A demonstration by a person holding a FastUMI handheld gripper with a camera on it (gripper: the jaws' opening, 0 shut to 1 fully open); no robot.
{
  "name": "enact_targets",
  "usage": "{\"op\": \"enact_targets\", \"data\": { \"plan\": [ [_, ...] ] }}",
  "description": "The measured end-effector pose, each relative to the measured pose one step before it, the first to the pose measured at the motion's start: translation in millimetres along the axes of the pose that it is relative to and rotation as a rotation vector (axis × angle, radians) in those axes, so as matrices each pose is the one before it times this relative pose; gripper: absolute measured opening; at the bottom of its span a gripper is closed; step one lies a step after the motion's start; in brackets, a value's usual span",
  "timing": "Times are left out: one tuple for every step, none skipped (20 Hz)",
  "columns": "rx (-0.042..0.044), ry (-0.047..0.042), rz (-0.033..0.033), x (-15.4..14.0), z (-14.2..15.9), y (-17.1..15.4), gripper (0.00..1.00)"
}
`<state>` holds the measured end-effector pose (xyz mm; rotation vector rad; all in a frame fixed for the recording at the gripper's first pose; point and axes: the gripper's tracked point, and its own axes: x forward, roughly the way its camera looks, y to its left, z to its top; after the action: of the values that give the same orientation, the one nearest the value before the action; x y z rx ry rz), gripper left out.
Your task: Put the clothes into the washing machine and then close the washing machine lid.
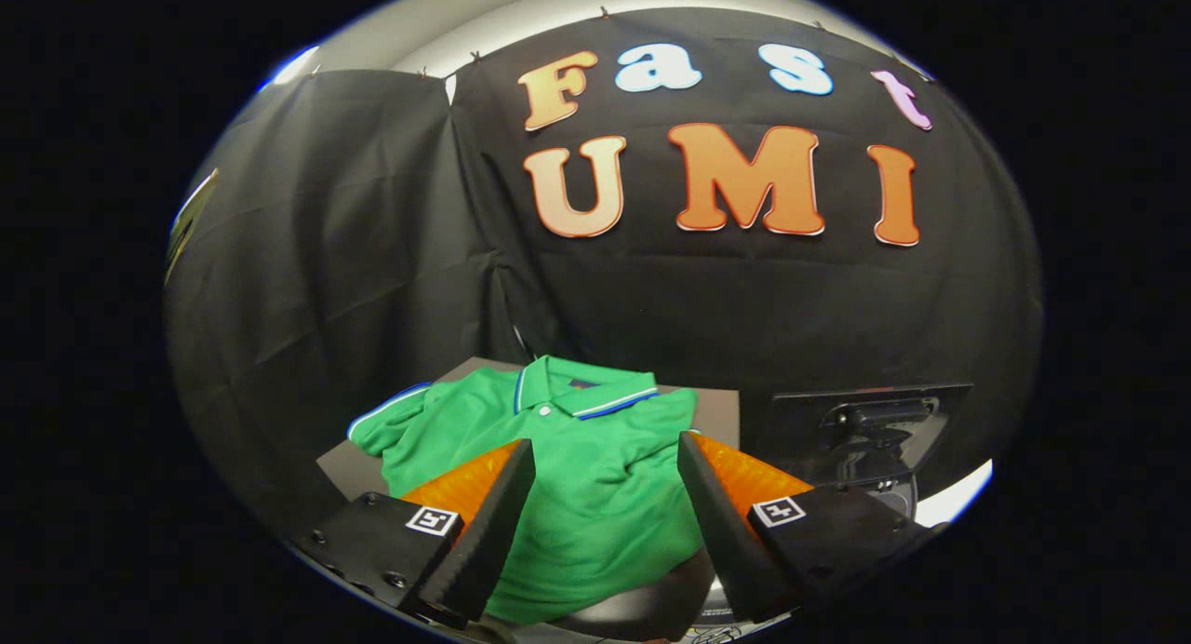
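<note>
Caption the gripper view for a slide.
Open gripper poised above a green polo shirt lying beside the lid-up washing machine.

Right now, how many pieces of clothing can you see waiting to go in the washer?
1. A green polo shirt lies on the table, showing between the open gripper fingers and reaching beyond them. Anything lying under the shirt would be hidden.

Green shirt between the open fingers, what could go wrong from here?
The gripper is open above the shirt, not touching. The shirt lies spread flat, so a pinch may catch one layer and the sleeve could trail. The washer lid stands open close by; a swinging shirt may snag it.
</note>
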<state>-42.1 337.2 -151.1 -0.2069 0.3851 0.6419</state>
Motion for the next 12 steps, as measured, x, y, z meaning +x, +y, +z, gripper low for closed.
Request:
{"op": "enact_targets", "data": {
  "plan": [
    [-0.00463, 0.01503, 0.0104, 4.67, -3.81, 4.37, 0.99],
    [-0.00385, 0.01705, 0.00664, 2.24, -3.72, 3.9, 0.99],
    [-0.00323, 0.01452, 0.00254, 3.1, -2.19, 3.05, 0.99],
    [-0.00197, 0.01223, 0.001, 4.25, -4.42, 1.08, 0.99],
    [-0.00071, 0.00961, 0.00158, 2.96, -2.83, 1.15, 0.99],
    [0.00118, 0.01409, -0.00007, 1.0, -2.48, 0.74, 0.99],
    [0.00206, 0.01348, 0.00157, 1.35, -3.17, 0.72, 0.99],
    [0.00263, 0.01431, 0.00555, 0.62, -4.19, 2.97, 0.99],
    [-0.0007, 0.01188, 0.00756, 2.55, -3.8, 2.57, 0.99],
    [-0.00535, 0.01607, 0.00249, 2.15, -3.03, 2.88, 0.99],
    [-0.0081, 0.0165, -0.00124, 2.89, -3.74, 0.14, 0.99],
    [-0.00731, 0.01432, -0.0055, 1.62, -3.18, 1.2, 0.99]
  ]
}}
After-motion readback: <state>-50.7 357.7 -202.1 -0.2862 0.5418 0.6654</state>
